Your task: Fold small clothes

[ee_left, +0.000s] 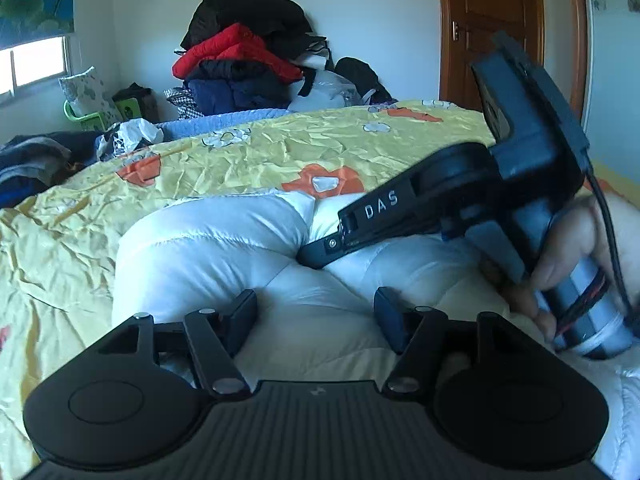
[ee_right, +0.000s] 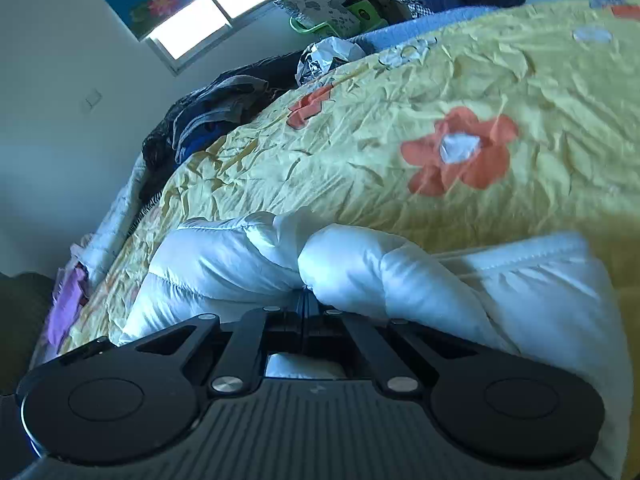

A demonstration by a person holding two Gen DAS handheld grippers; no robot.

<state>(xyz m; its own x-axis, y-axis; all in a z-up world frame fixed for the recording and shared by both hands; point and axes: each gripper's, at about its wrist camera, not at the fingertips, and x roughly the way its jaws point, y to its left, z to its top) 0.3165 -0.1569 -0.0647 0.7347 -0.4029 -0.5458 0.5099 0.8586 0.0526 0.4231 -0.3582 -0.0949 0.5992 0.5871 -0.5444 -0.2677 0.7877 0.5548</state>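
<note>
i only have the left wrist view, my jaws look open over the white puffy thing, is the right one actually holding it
Observer: Yes. In the right wrist view the right gripper has its jaws shut on a fold of the white padded garment.
Operator: is any of it hanging off the bed
Observer: Not that I can see. A flat hemmed edge of it lies on the yellow floral bedspread.
Operator: anything else near on that side
Observer: A purple cloth lies at the bed's edge, apart from the garment.
</note>
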